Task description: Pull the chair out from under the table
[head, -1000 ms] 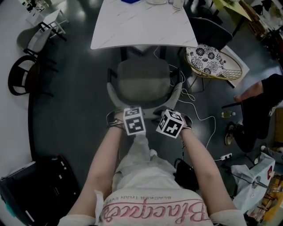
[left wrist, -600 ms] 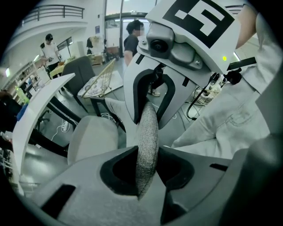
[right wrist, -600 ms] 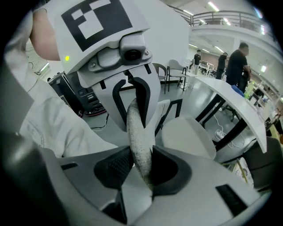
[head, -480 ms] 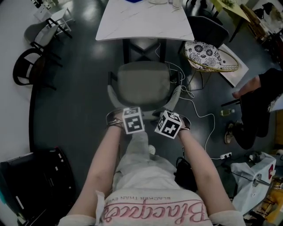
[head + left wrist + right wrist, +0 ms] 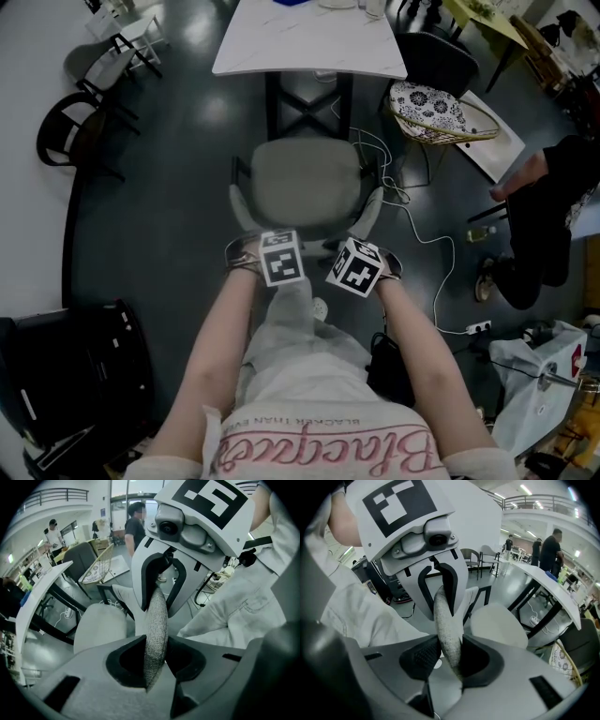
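The grey padded chair (image 5: 305, 183) stands out from the white table (image 5: 314, 37), its seat wholly in front of the table edge. My left gripper (image 5: 279, 242) is shut on the top rim of the chair's backrest (image 5: 157, 620), which runs up between the left gripper's (image 5: 154, 656) pads. My right gripper (image 5: 345, 247) holds the same backrest (image 5: 445, 620) further right. The right gripper's (image 5: 450, 656) jaws are opening, with the fabric rim still between them and against the pads. The seat (image 5: 101, 625) shows beyond the jaws.
A wicker basket with a patterned cushion (image 5: 441, 112) sits right of the chair. White cables (image 5: 422, 244) trail across the dark floor to a power strip (image 5: 478, 330). A black chair (image 5: 70, 141) stands far left, a black case (image 5: 75, 375) lower left, a person (image 5: 553, 216) at right.
The chair has slid toward me, away from the table; the table has receded to the top of the head view. Both grippers stayed on the backrest rim.
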`<state>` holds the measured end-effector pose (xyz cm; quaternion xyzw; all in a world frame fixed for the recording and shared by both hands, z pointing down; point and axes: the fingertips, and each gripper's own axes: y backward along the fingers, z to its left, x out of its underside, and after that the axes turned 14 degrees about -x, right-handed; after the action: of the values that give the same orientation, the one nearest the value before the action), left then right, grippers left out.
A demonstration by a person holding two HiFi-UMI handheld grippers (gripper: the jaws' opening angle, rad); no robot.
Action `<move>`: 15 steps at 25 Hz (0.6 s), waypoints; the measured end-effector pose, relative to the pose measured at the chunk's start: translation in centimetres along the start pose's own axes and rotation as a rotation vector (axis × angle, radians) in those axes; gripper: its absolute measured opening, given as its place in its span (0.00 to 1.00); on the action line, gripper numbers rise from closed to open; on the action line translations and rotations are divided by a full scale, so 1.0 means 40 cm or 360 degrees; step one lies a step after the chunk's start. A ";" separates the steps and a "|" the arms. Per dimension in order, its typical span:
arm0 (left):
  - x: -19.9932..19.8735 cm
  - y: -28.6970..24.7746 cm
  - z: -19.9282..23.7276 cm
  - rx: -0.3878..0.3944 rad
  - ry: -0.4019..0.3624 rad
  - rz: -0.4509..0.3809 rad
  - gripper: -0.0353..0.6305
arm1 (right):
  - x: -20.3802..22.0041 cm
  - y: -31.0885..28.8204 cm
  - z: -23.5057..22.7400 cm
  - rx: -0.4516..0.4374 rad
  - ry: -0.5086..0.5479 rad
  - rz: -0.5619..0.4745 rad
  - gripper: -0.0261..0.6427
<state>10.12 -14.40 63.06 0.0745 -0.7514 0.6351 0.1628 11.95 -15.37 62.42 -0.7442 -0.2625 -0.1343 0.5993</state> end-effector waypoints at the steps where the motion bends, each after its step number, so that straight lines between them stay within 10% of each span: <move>1: 0.000 0.003 -0.017 -0.0001 0.0000 0.0004 0.20 | 0.006 -0.001 0.016 -0.0002 -0.0001 0.0001 0.22; 15: 0.006 0.034 -0.146 -0.0167 0.0002 -0.0074 0.21 | 0.037 -0.010 0.152 0.0099 -0.0066 -0.0052 0.25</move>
<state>10.34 -8.41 62.70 0.0828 -0.7818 0.5908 0.1816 12.25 -9.11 62.01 -0.7234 -0.2911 -0.1204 0.6144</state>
